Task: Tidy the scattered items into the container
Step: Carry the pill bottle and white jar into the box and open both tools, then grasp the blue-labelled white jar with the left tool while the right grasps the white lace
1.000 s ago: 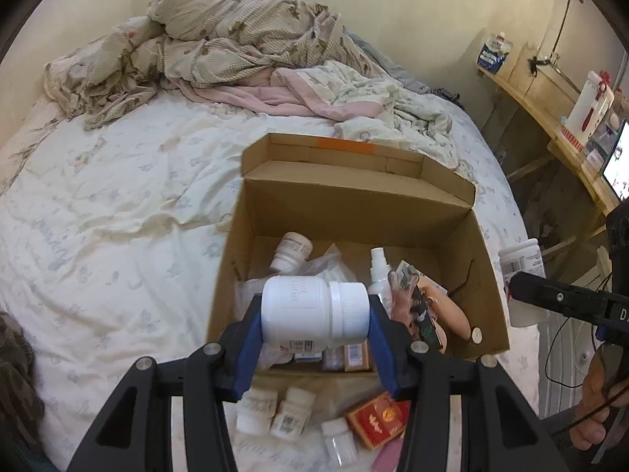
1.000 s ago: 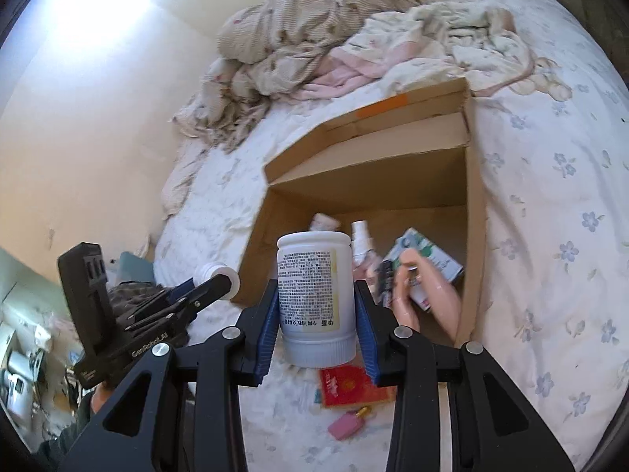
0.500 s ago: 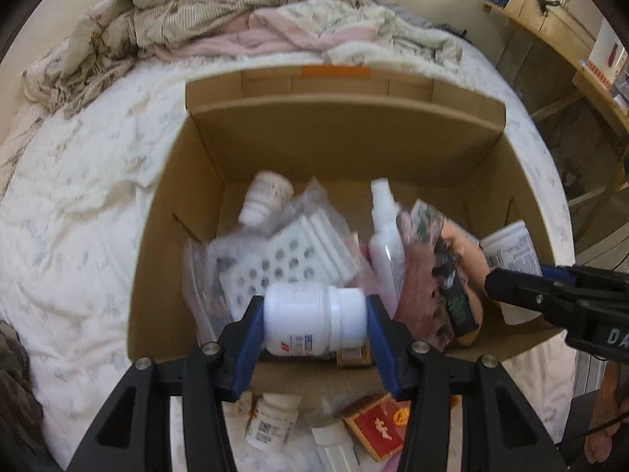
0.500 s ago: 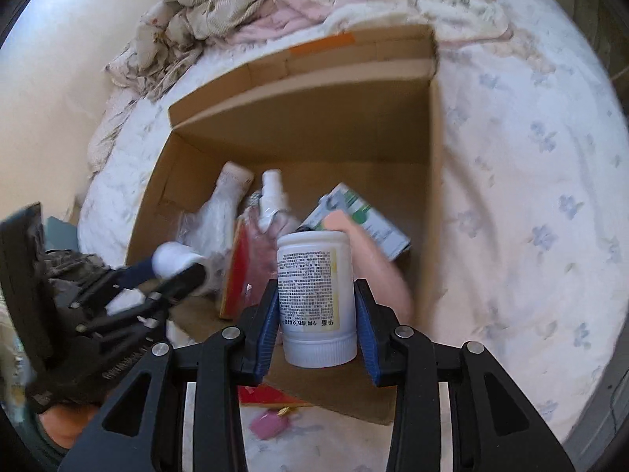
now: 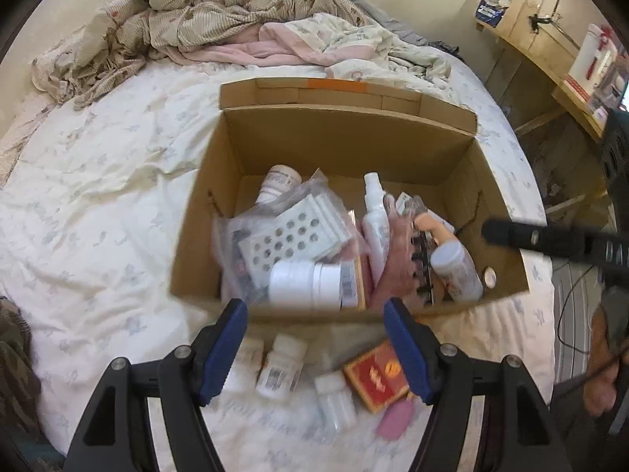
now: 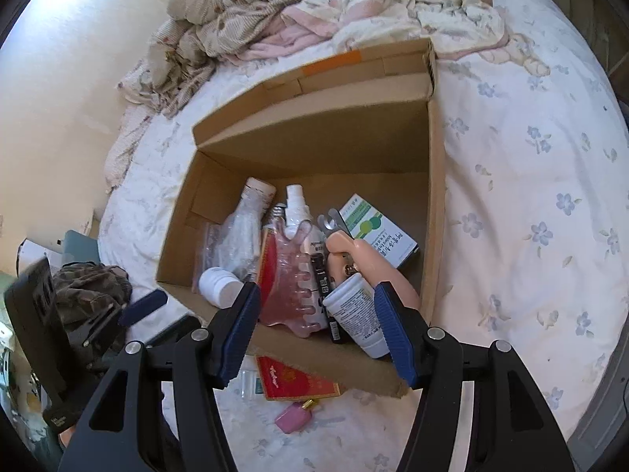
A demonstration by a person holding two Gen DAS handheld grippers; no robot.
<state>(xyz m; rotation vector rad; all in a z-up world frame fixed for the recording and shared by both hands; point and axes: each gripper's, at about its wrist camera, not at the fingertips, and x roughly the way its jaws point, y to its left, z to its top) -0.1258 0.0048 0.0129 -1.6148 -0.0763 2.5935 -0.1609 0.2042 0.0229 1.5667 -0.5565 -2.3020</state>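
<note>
A bed (image 5: 98, 204) with a floral quilt carries an open cardboard box (image 5: 354, 145) half full of bottles and packets. Both claws have just been opening above its near edge. The left claw (image 5: 314, 350) gapes wide, its white pill bottle (image 5: 310, 285) lying inside. The right claw (image 6: 316, 330) stands apart around a labelled white jar (image 6: 355, 310) resting in the box; best lifted straight clear. A red packet (image 5: 375, 377) and small bottles (image 5: 281, 365) wait outside.

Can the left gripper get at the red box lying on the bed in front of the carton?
Probably yes. The left gripper is open and empty, and the red box lies uncovered on the bed just below its right finger, outside the carton. Small white bottles beside it might get nudged.
</note>
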